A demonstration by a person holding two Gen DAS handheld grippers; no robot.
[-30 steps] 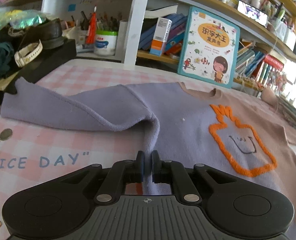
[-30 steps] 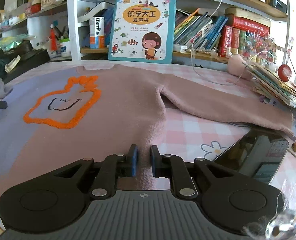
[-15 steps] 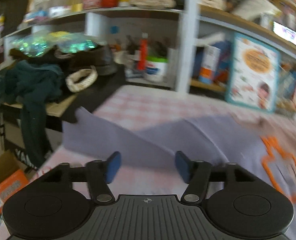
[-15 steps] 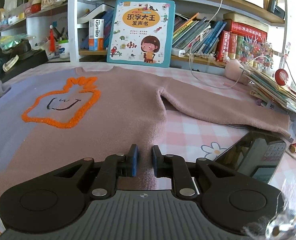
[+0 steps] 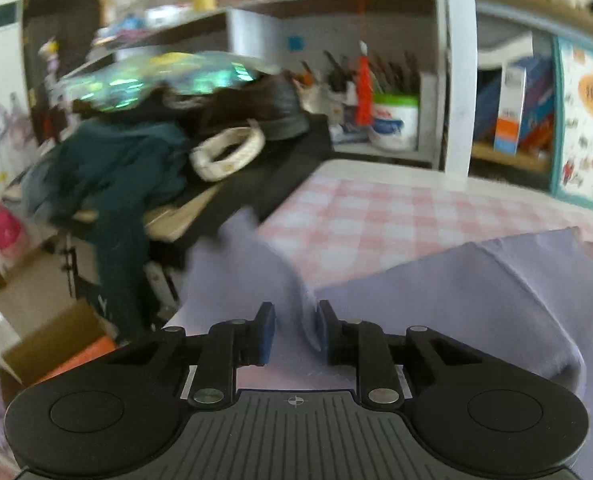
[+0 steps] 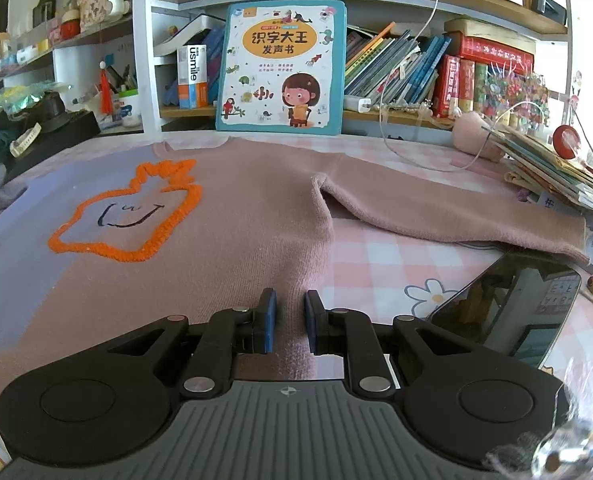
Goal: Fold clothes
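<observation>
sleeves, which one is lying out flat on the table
The pink sleeve on the right, stretched flat toward the phone. The purple sleeve is bunched up between the left gripper fingers.

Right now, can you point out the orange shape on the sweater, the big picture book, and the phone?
orange shape (image 6: 126, 216): right wrist view, on its fuzzy lower outline.
picture book (image 6: 282, 68): right wrist view, on the middle of its cover.
phone (image 6: 508, 304): right wrist view, on its dark screen.
</observation>
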